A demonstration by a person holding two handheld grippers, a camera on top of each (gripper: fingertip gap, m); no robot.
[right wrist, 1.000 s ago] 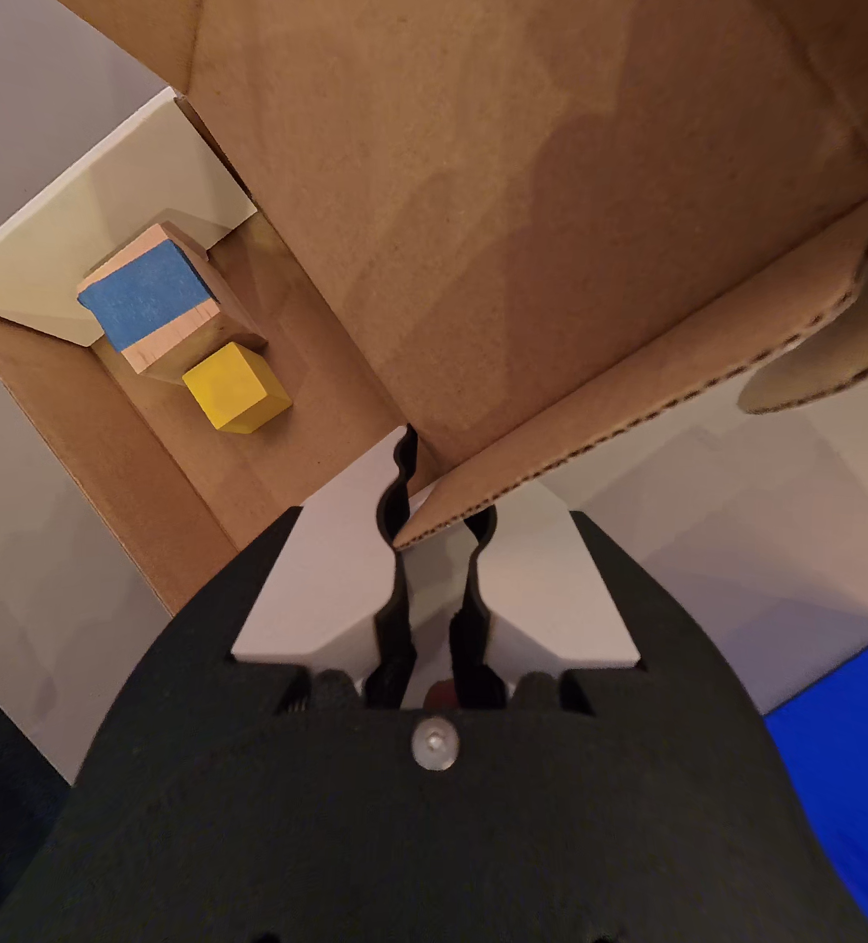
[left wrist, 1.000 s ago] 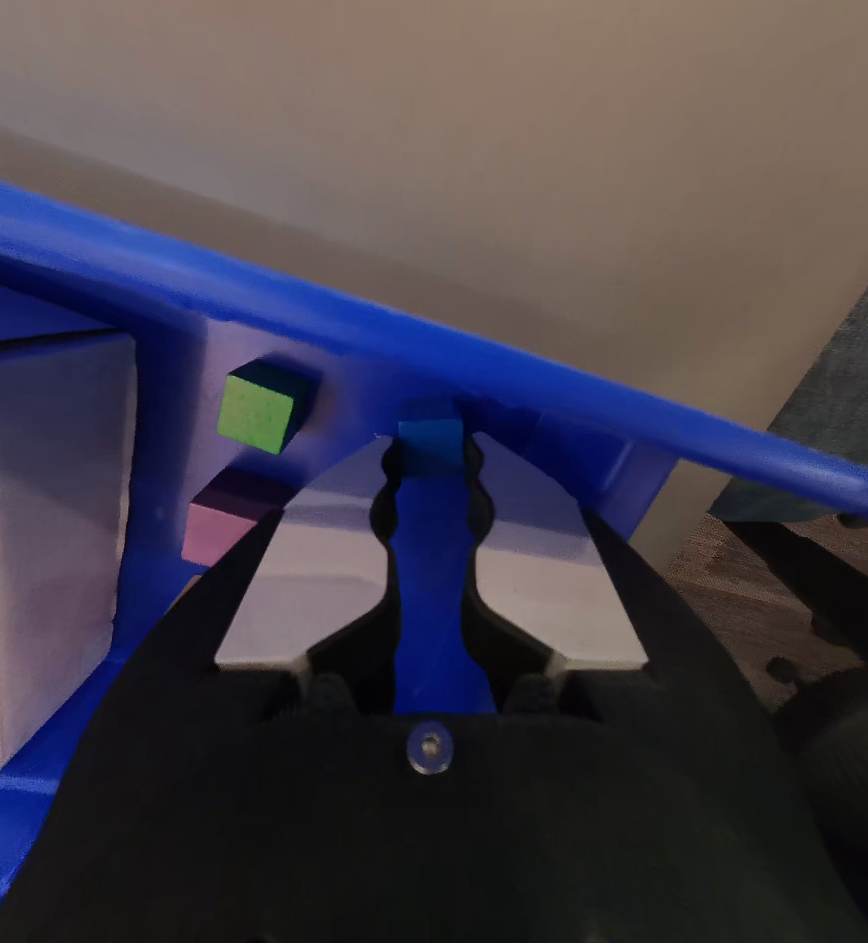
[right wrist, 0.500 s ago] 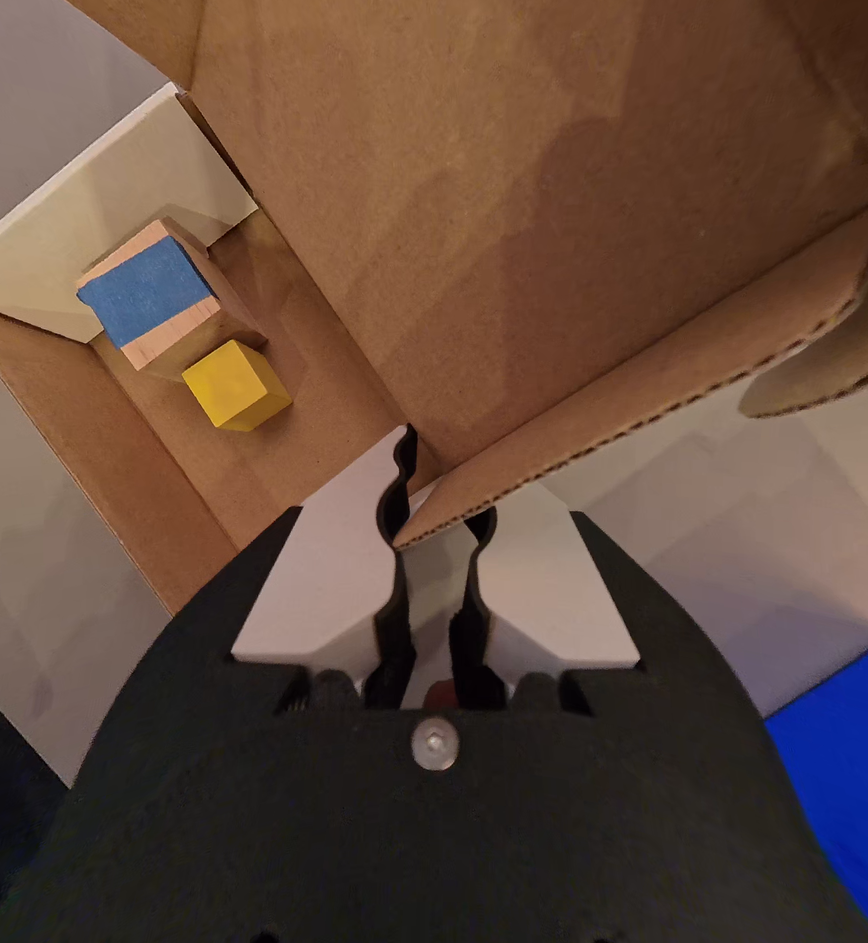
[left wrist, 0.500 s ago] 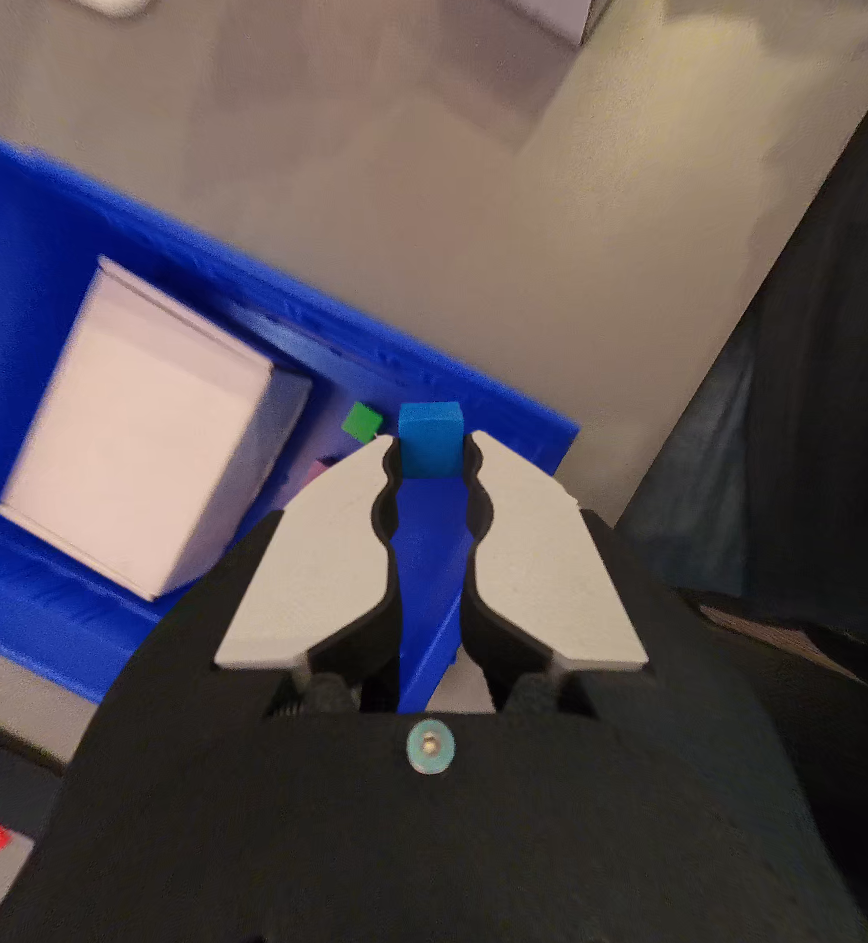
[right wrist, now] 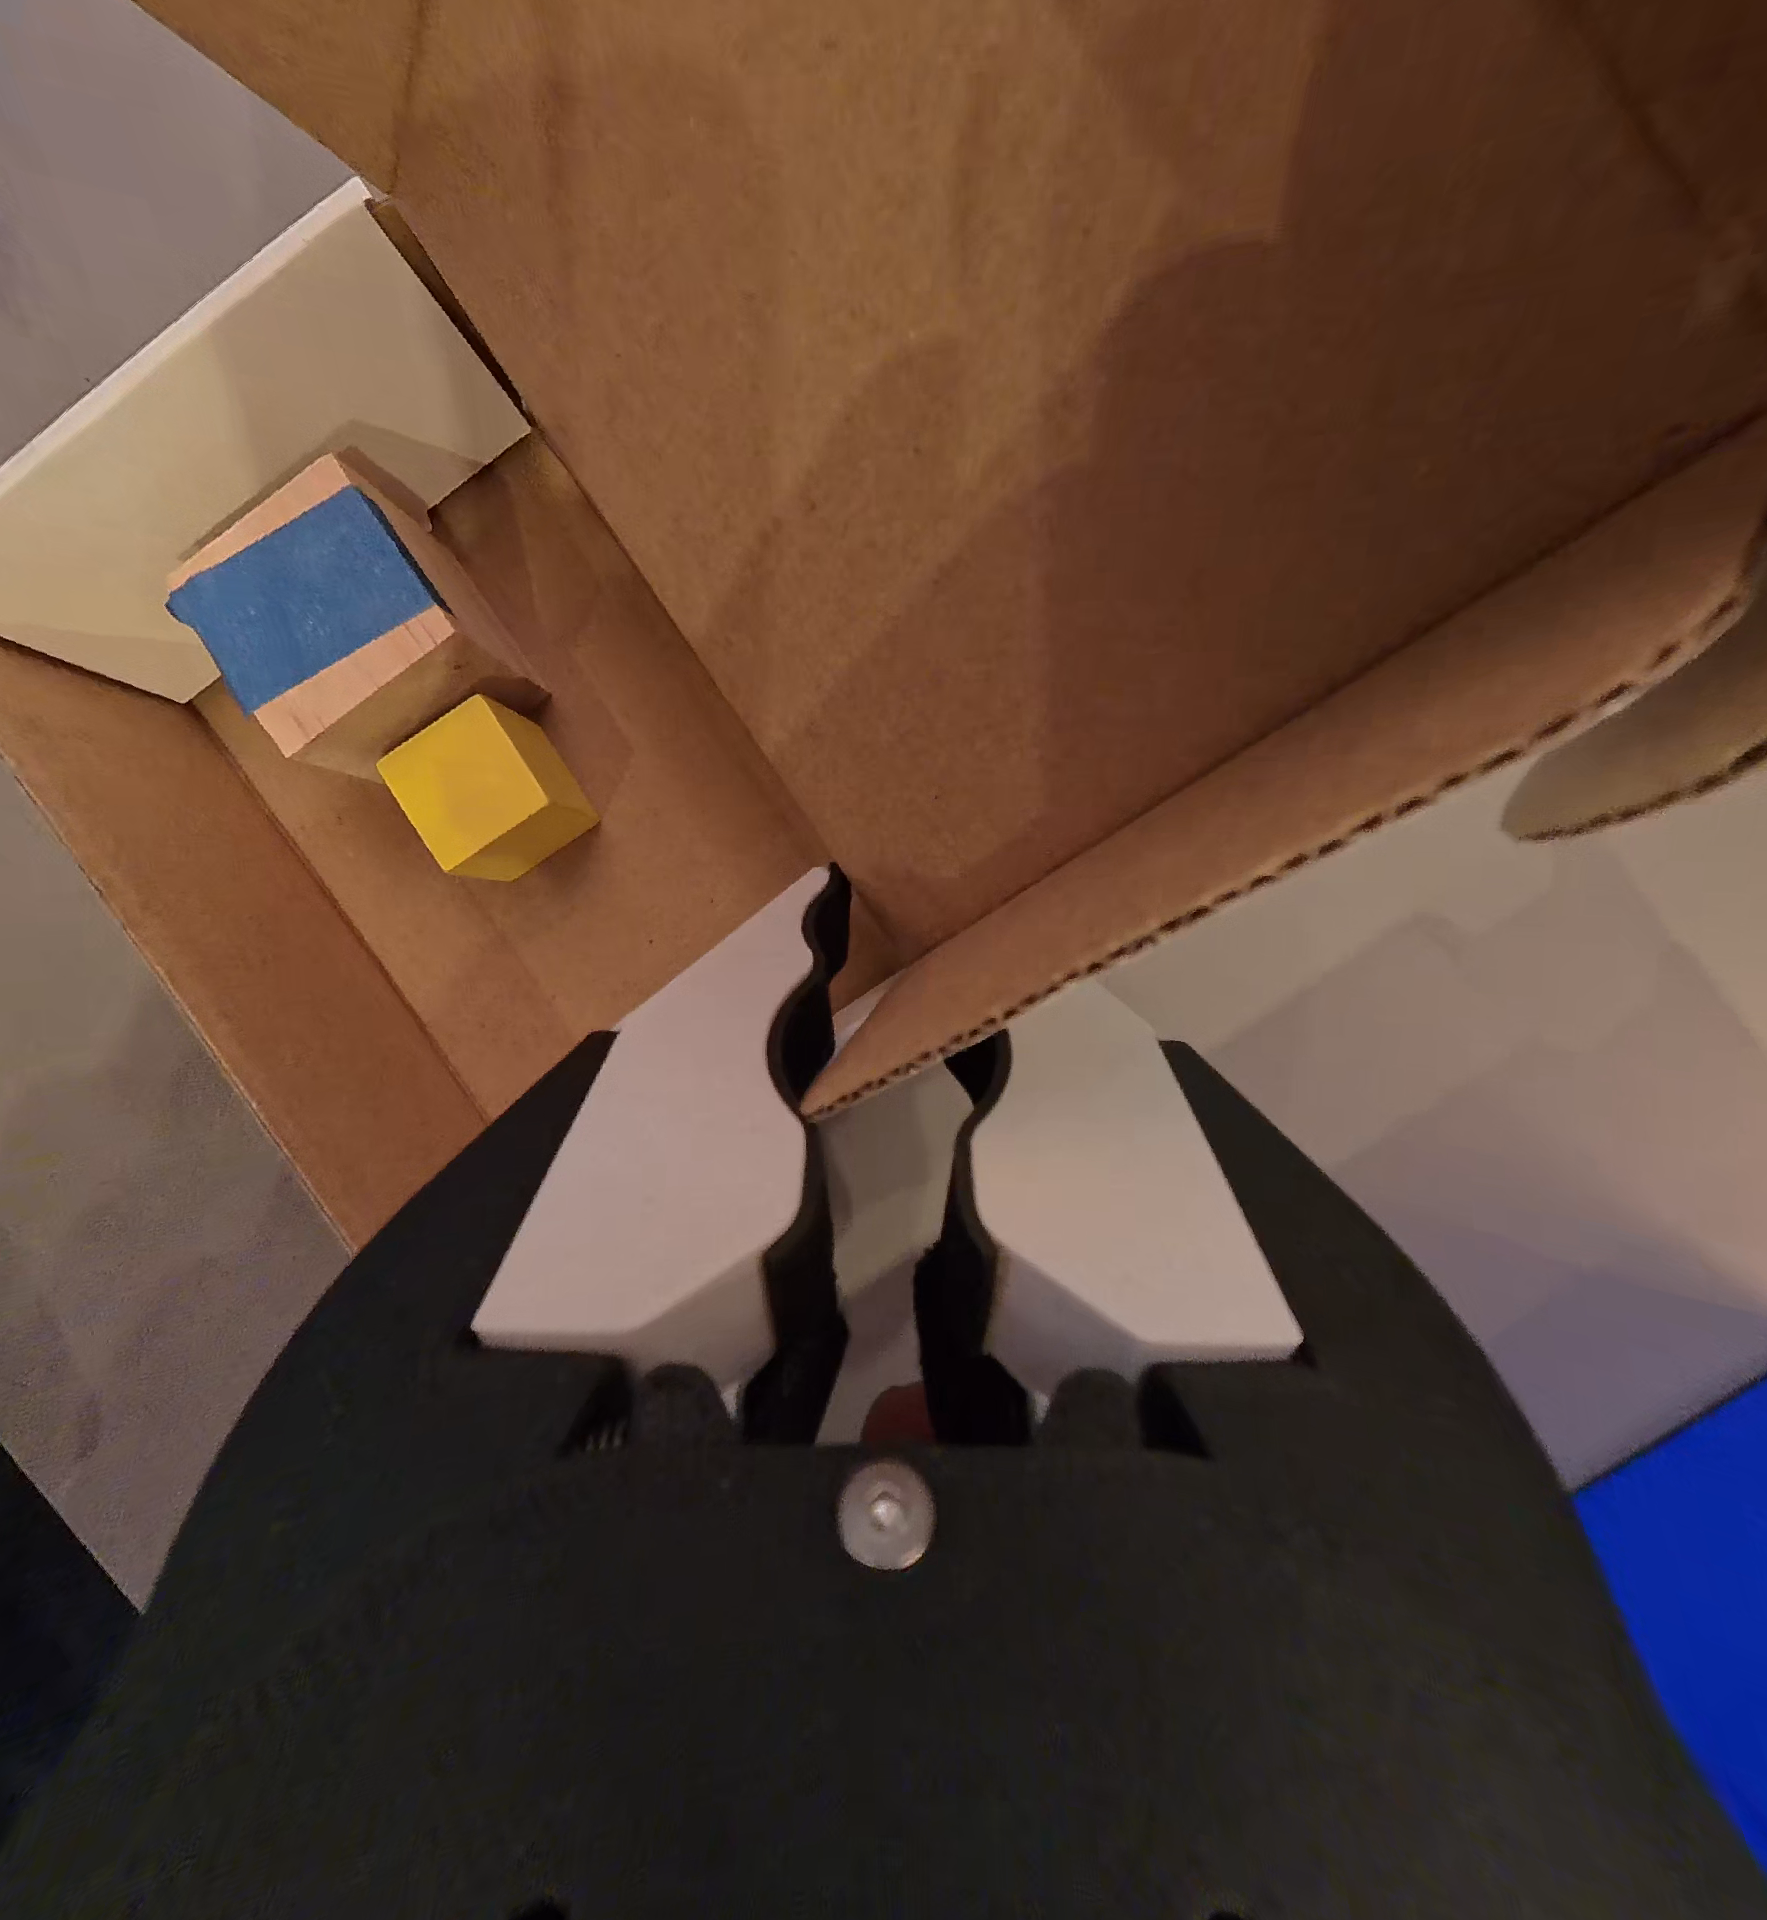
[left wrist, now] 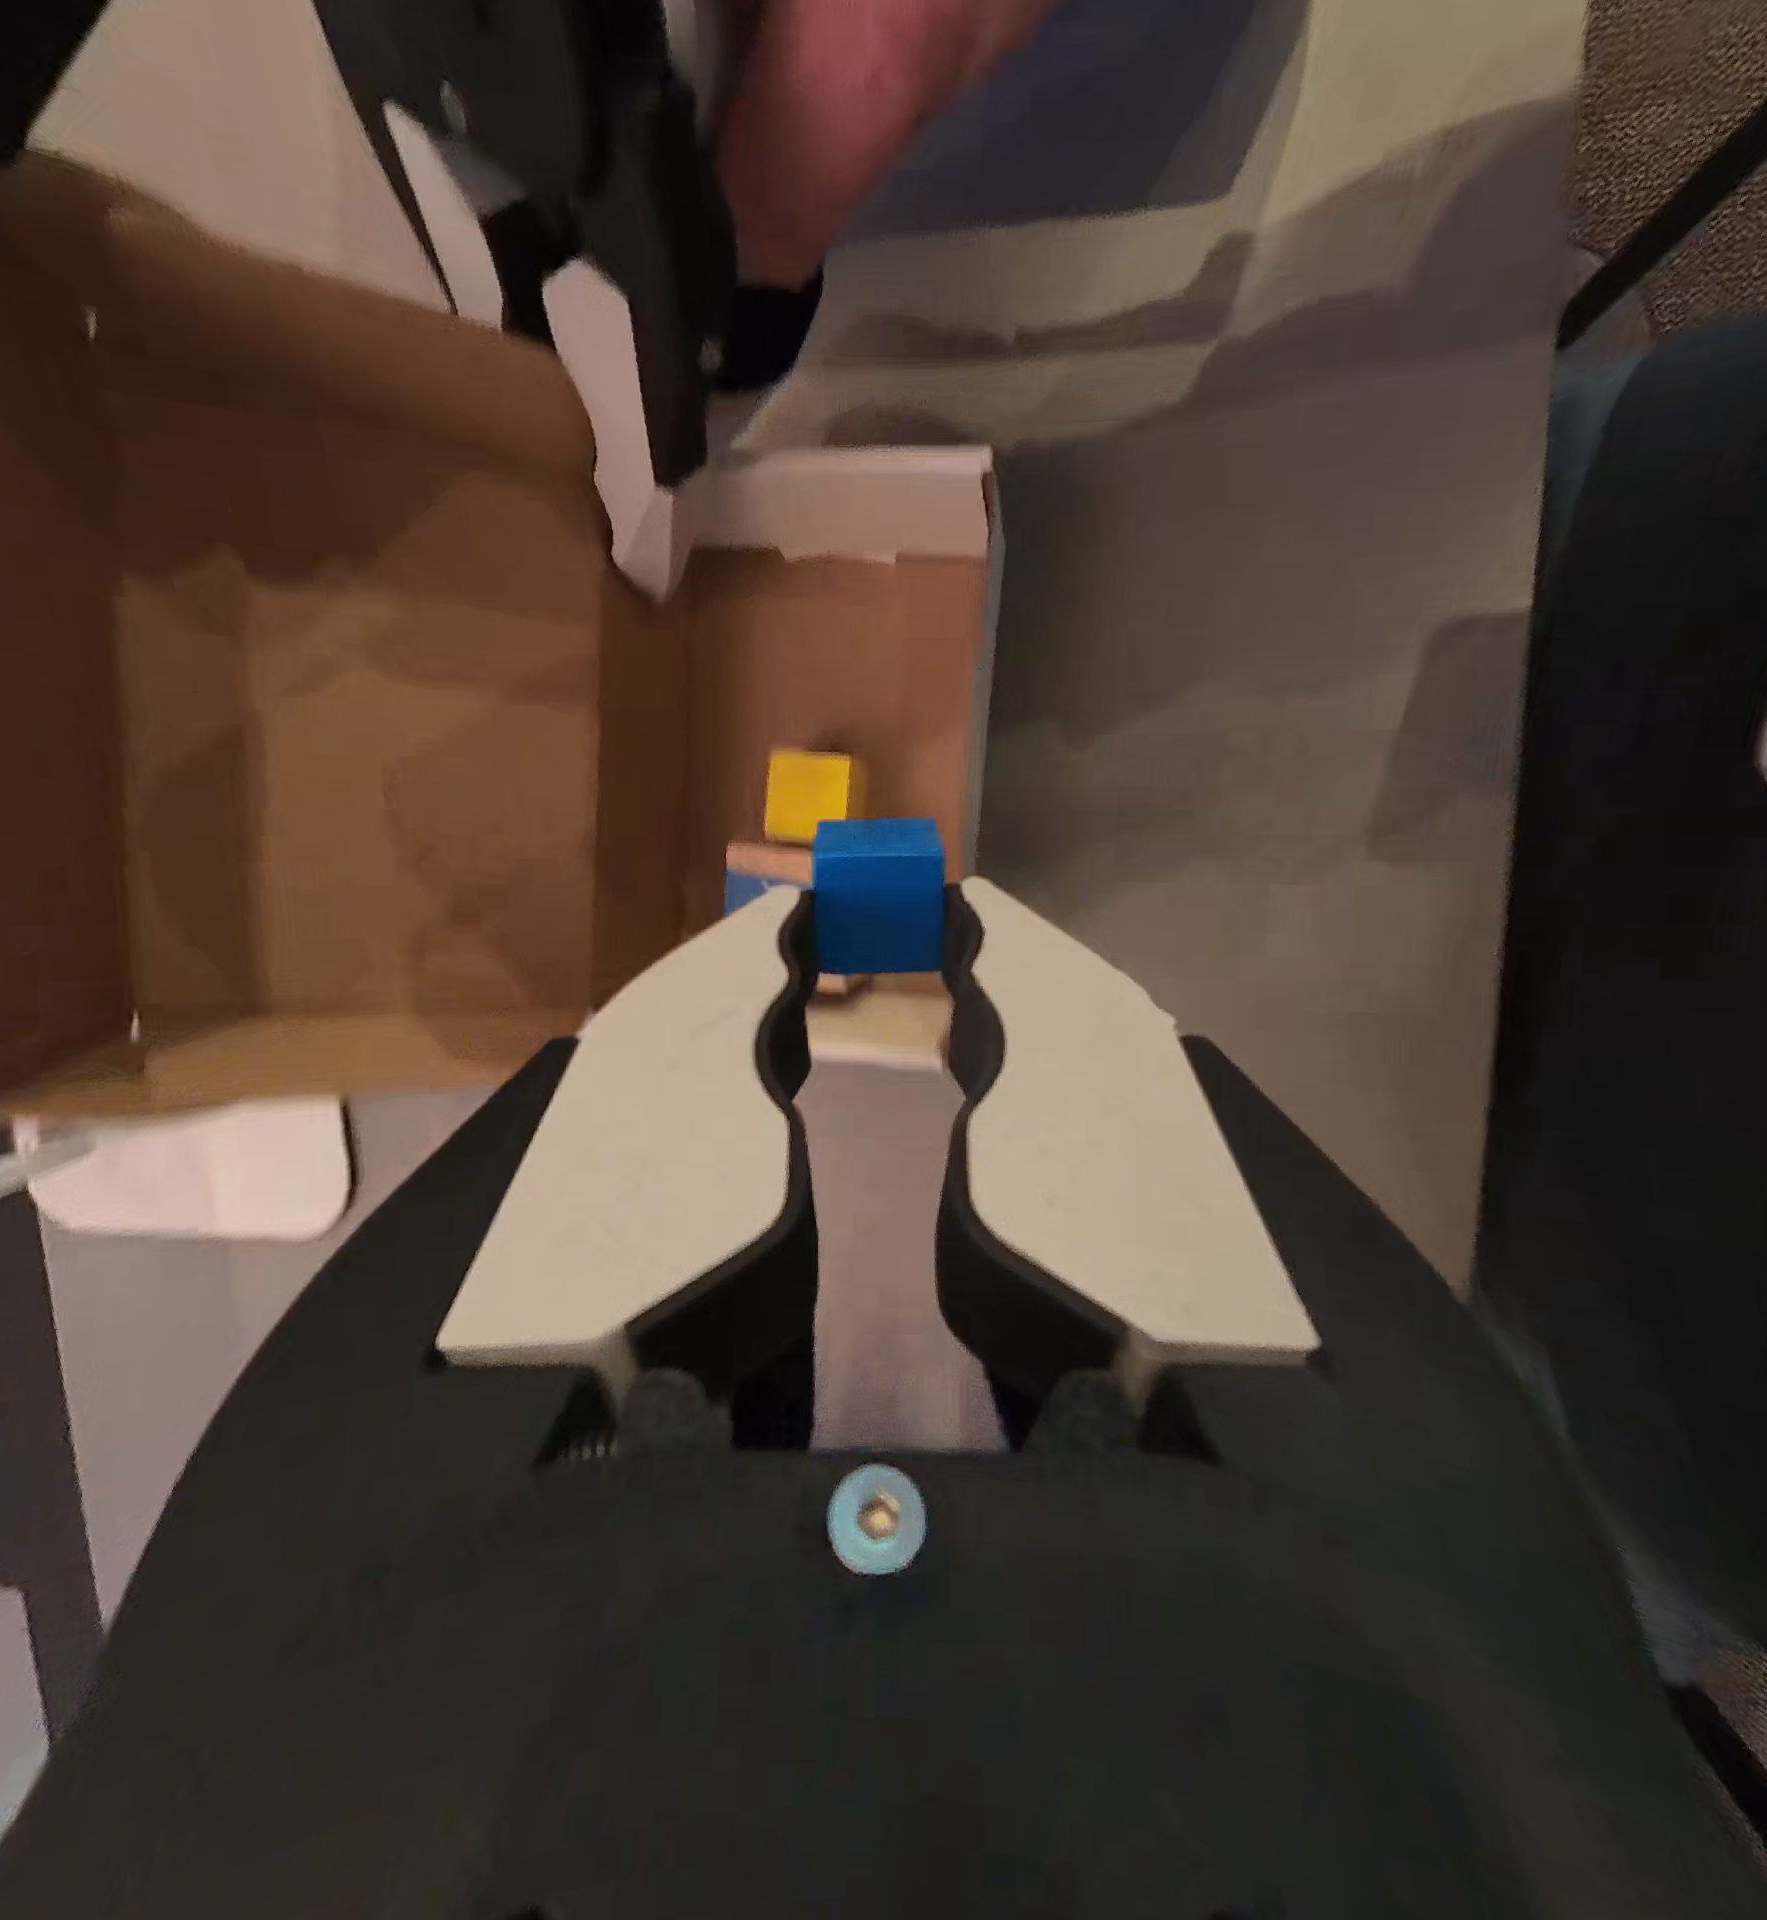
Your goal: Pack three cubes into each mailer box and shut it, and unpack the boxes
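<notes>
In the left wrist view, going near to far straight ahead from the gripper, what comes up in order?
left gripper shut on the blue cube → wooden block with a blue face in the open mailer box → yellow cube → the box's white far wall.

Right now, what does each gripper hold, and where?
Left gripper pinches the blue cube by opposite sides at its fingertips. Right gripper clamps the box lid by its corner edge.

Pale tabletop [right wrist: 1481,1091]; perhaps a dark chair [left wrist: 1689,935] beside.
</notes>
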